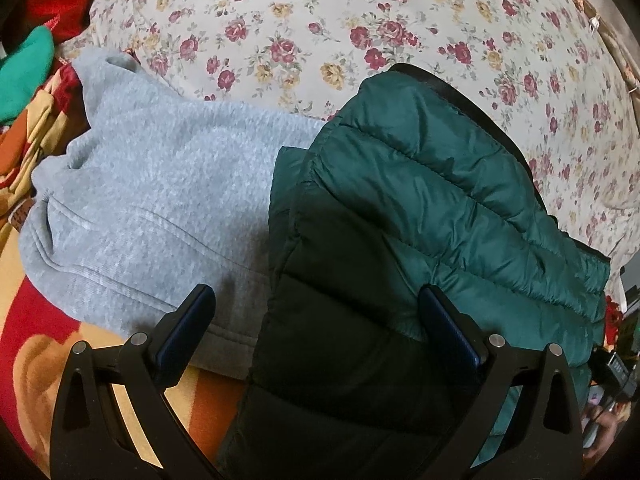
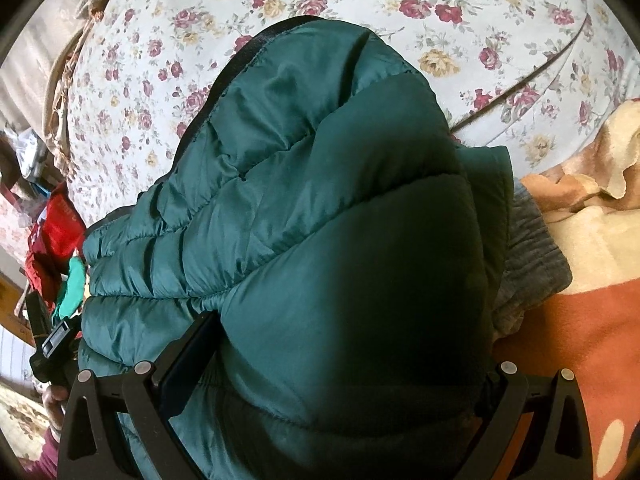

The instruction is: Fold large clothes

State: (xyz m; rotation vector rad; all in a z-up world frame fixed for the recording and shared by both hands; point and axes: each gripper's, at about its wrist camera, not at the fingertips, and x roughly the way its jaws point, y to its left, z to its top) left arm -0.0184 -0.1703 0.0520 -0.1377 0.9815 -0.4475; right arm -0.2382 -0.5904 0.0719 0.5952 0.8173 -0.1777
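Observation:
A dark green quilted puffer jacket (image 1: 420, 208) lies folded in a thick bundle on the bed, partly over a folded grey sweatshirt (image 1: 152, 200). My left gripper (image 1: 318, 304) is wide open just above the jacket's near left edge, one finger over the sweatshirt and the other over the jacket. In the right wrist view the jacket (image 2: 320, 200) fills the middle. My right gripper (image 2: 348, 340) is wide open with the jacket's bulk bulging up between its fingers; its right fingertip is hidden behind the padding. The grey sweatshirt (image 2: 528, 248) peeks out to the right.
A floral bedsheet (image 1: 320, 20) covers the bed beyond the clothes. A red, orange and cream blanket (image 1: 36, 360) lies under the sweatshirt. Red and teal items (image 1: 28, 64) are piled at the far left. A hand (image 2: 52, 400) holds the other gripper at the bed's edge.

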